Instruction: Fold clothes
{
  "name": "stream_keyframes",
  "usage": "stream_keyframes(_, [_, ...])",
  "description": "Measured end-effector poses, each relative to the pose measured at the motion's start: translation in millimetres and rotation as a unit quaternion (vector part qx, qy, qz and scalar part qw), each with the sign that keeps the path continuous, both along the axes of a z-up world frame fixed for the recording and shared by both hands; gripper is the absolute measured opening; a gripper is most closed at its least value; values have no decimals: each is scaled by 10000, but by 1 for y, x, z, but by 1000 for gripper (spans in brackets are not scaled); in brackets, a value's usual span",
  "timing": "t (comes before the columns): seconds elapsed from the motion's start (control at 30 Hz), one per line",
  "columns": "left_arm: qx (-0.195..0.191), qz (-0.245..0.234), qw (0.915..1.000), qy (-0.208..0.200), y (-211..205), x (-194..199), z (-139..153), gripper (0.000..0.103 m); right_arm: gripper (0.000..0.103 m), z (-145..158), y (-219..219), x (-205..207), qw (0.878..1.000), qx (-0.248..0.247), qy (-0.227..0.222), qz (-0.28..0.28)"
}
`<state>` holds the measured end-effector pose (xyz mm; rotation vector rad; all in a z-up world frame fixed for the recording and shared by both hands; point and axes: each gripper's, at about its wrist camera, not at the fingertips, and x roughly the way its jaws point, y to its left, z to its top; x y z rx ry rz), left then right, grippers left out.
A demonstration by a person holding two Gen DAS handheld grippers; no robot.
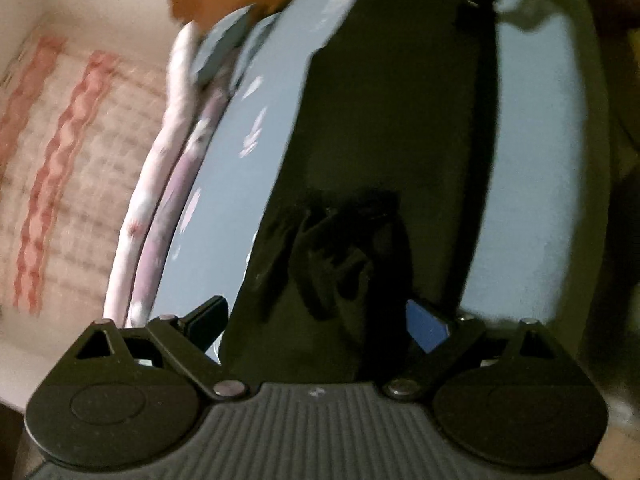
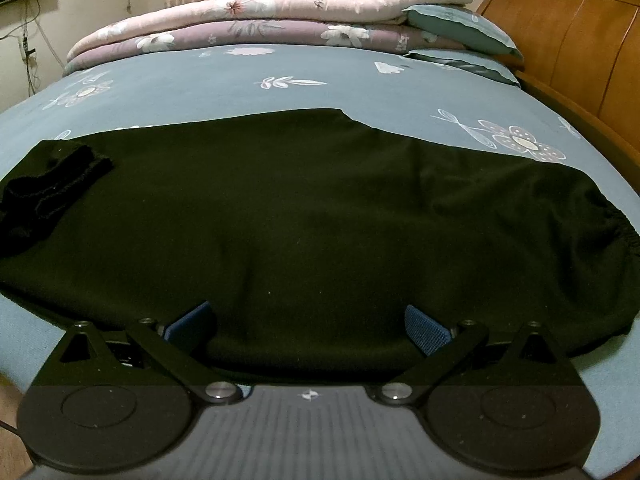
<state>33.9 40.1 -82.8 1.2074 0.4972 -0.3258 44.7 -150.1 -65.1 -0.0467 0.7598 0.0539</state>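
Right wrist view: the black cloth garment (image 2: 304,208) is laid crosswise before the spread right tool (image 2: 308,326); the left tool (image 1: 316,320), seemingly spread, is near its bunched end.

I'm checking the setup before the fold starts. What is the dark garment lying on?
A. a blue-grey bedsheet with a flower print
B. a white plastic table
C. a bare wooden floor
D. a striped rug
A: in the right wrist view the dark garment lies spread flat on the blue-grey flowered bedsheet, with folded quilts stacked behind it.
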Motion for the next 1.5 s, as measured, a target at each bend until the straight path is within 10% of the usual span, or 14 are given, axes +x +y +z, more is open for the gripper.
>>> stream_keyframes(0.23, [416, -278, 9987, 59, 5, 4, -8, 95, 103, 0, 0, 0, 10000, -1, 15, -26])
stream_keyframes(0.53, [949, 584, 9936, 203, 53, 4, -12, 95, 103, 1, 0, 2, 10000, -5, 61, -36])
stream_keyframes(0.87, [495, 1149, 9900, 655, 72, 3, 18, 95, 103, 2, 0, 3, 9999, -5, 99, -20])
stream_keyframes(1.0, [-233, 1298, 9863, 992, 80, 5, 53, 95, 103, 2, -1, 4, 9999, -1, 113, -2])
stream_keyframes(1.1, [-1741, 1617, 9654, 1074, 93, 17, 75, 95, 103, 2, -1, 4, 9999, 0, 116, 1])
stream_keyframes(1.2, [-3143, 1771, 9196, 1557, 104, 31, 72, 95, 103, 2, -2, 3, 9999, 5, 107, 6])
stream_keyframes(1.43, [-4122, 2672, 8394, 2325, 127, 37, 26, 95, 103, 1, -2, 3, 10000, 20, 83, 27])
stream_keyframes(1.5, [-4053, 2703, 8433, 2268, 126, 36, 26, 95, 103, 1, -3, 2, 10000, 14, 67, 58])
